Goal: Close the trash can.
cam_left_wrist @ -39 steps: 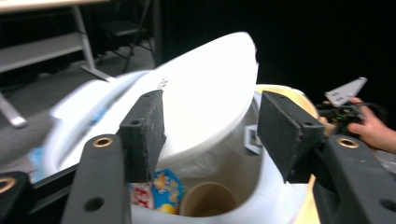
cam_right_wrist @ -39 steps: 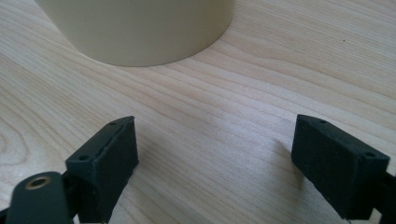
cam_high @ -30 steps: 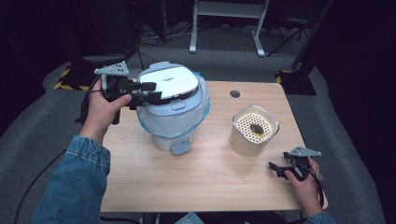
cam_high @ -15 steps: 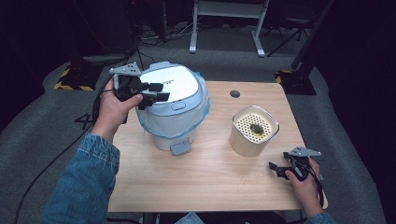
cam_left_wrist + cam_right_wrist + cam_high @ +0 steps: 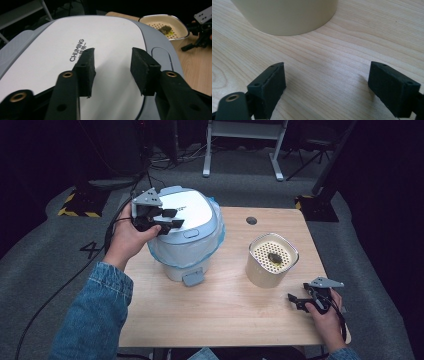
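Left claw over shut bin lid, nothing gripped yet.

Your left claw [image 5: 169, 221] hovers over the white lid [image 5: 82, 47] of the lined trash bin [image 5: 187, 255]; jaws about half open, just been closing, nothing between them. Lid looks shut, its release button [image 5: 160, 53] ahead and right of the claw tips. Your right claw [image 5: 327, 82] rests low on the table [image 5: 324, 57], jaws wide, empty; cream strainer container [image 5: 272, 262] with a scrap inside sits just ahead of it. Opening and emptying look not yet done.
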Tool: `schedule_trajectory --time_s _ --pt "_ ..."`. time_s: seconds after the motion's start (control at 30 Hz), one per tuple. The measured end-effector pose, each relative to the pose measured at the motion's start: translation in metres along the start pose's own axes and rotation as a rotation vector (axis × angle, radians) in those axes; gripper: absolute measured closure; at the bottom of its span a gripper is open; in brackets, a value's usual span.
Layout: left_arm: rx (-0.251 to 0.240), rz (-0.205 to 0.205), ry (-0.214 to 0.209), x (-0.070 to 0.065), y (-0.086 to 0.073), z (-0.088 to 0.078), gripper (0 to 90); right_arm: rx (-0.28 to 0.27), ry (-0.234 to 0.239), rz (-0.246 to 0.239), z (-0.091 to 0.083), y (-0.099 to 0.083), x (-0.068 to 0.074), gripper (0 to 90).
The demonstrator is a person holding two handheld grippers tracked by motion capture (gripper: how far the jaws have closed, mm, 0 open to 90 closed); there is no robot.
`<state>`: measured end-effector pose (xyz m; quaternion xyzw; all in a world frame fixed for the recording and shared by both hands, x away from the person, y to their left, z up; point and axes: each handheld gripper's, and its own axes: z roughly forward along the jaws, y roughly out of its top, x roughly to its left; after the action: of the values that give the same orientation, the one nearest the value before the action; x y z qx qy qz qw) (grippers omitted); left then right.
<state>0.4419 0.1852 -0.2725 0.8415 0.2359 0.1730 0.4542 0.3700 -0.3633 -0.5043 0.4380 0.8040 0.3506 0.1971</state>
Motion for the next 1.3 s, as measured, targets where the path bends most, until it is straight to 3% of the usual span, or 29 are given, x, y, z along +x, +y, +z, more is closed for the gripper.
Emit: schedule_trajectory --time_s 0.13,0.3,0.53,0.67,0.73,0.97,1.17,1.3 --pt "-0.033 -0.012 -0.019 -0.002 -0.002 0.004 55.7 0.000 0.000 0.000 0.000 0.000 0.000 14.6" --pt "-0.071 -0.085 -0.019 0.002 -0.006 -0.001 35.5 0.000 0.000 0.000 0.000 0.000 0.000 14.6" --pt "-0.161 -0.114 -0.052 -0.005 -0.010 -0.025 33.5 0.000 0.000 0.000 0.000 0.000 0.000 14.6" --pt "-0.135 -0.113 -0.001 -0.016 -0.015 -0.037 31.8 0.000 0.000 0.000 0.000 0.000 0.000 14.6" --pt "-0.112 -0.094 0.030 -0.022 -0.018 -0.041 30.1 0.000 0.000 0.000 0.000 0.000 0.000 14.6" --pt "-0.136 -0.120 0.031 -0.043 -0.035 -0.053 26.9 0.001 0.000 0.000 0.000 0.000 0.000 14.6" --pt "-0.097 -0.123 0.091 -0.056 -0.052 -0.060 26.9 0.001 0.000 0.000 0.000 0.000 0.000 14.6" --pt "-0.098 -0.131 0.102 -0.064 -0.065 -0.066 26.2 0.001 0.000 0.001 0.000 0.000 0.000 14.6"
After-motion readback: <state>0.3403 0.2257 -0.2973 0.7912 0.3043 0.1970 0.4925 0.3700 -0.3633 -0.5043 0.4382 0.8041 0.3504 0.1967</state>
